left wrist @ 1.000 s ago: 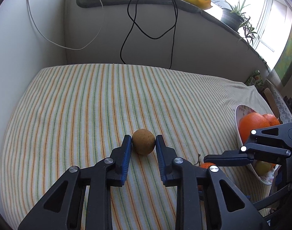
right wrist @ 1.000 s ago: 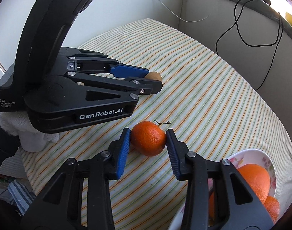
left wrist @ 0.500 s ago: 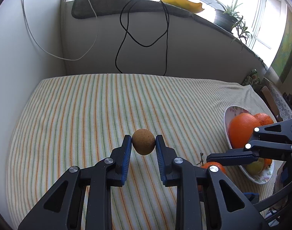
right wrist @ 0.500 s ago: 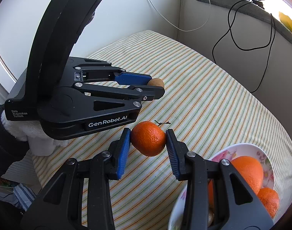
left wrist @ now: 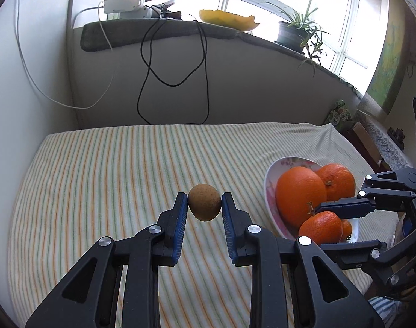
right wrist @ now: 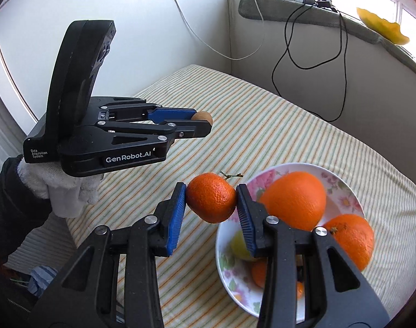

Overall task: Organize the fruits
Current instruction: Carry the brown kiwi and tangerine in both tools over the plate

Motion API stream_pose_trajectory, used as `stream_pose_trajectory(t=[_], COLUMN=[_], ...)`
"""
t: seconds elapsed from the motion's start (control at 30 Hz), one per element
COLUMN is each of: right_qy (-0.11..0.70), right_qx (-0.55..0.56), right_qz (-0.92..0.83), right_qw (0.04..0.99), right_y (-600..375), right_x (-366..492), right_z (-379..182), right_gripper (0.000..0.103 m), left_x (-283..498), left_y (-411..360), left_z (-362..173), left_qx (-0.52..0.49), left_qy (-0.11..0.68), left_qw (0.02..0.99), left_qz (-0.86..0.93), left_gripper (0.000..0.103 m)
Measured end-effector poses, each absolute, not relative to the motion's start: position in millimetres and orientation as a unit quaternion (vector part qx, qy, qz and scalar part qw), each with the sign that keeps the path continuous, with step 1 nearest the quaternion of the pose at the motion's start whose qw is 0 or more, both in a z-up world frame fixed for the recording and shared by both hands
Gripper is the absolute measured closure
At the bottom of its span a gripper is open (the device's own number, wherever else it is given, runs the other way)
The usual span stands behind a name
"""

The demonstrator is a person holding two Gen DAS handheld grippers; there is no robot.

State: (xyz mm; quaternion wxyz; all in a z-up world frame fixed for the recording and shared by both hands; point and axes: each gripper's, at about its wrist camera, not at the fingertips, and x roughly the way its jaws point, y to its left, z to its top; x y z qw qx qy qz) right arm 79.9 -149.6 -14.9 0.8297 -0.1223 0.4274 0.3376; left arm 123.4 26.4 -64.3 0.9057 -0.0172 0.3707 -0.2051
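My left gripper [left wrist: 204,205] is shut on a small brown kiwi [left wrist: 204,201], held in the air over the striped cloth. In the right wrist view that gripper [right wrist: 201,121] shows side-on with the kiwi [right wrist: 203,116] at its tips. My right gripper [right wrist: 211,198] is shut on a mandarin [right wrist: 211,197] with a short stalk, held beside the near-left rim of a floral bowl [right wrist: 341,186]. The left wrist view shows the same mandarin [left wrist: 320,227] in the right gripper [left wrist: 328,224] in front of the bowl [left wrist: 270,175]. The bowl holds oranges [right wrist: 294,199] and a yellowish fruit [right wrist: 240,246].
A striped cloth [left wrist: 112,177] covers the table, which meets a wall at the back and left. Black and white cables [left wrist: 175,63] hang from the window ledge. A potted plant [left wrist: 295,31] stands on the ledge. A gloved hand [right wrist: 63,191] holds the left gripper.
Both grippers have risen off the cloth with their fruit. The right one has carried the mandarin to the bowl's rim; the left has lifted the kiwi and the bowl now shows nearer.
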Motion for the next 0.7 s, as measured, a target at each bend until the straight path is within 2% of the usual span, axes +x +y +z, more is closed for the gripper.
stream_pose_trajectory(t=[0.7], right_qy=[0.444], right_qx=[-0.076], right_qz=[0.264], right_qw=[0.853], right_y=[-250.0], right_x=[60.3], right_z=[-17.5], right_gripper=[0.064], left_x=[123.0], left_y=[-81.8], left_z=[-40.2], left_qx=[0.010], left_qy=[0.353], left_qw=[0.885], left_qz=[-0.303], left_gripper=[0.079])
